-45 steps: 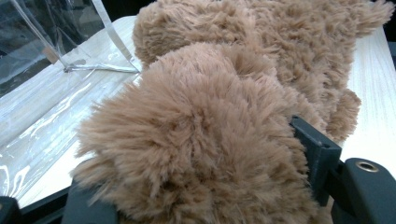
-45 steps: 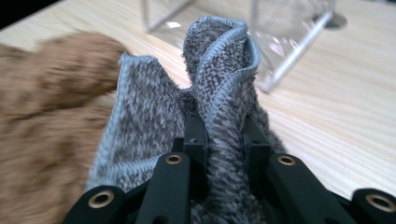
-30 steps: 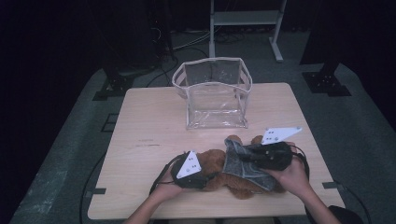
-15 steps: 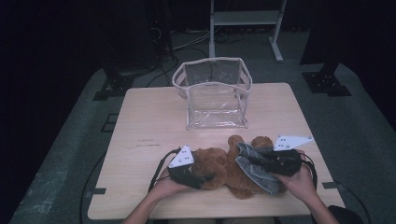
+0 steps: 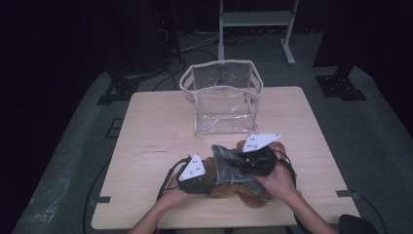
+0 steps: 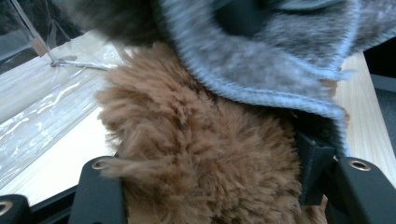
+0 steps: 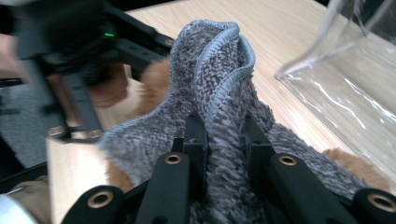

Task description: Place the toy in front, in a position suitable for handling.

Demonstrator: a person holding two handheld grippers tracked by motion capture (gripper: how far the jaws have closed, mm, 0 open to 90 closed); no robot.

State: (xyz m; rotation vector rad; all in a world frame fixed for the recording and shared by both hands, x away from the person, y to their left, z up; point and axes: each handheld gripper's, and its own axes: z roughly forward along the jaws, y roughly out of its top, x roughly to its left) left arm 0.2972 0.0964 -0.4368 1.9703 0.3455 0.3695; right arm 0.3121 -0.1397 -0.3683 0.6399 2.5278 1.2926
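Since the earlier frame, the right gripper (image 5: 238, 163) is drawing the grey fleece garment (image 5: 229, 163) leftward over the brown teddy bear (image 5: 234, 187) at lower centre, jaws clenched on a fold. The left gripper (image 5: 207, 176), jaws just closing, is grasping the bear's fur. Dressing is under way; the next move probably calls for tugging the fleece down.

a plush teddy bear (image 5: 229, 187) in shaggy tan-brown fur wears a mottled grey fleece garment (image 5: 229, 163) edged in paler blue-grey stitching. the left gripper (image 5: 207, 183) and right gripper (image 5: 243, 165) are black, each topped by a white three-cornered plate with small dark marks. a clear plastic bag (image 5: 221, 97) has whitish trim. the table (image 5: 156, 131) is pale wood grain.
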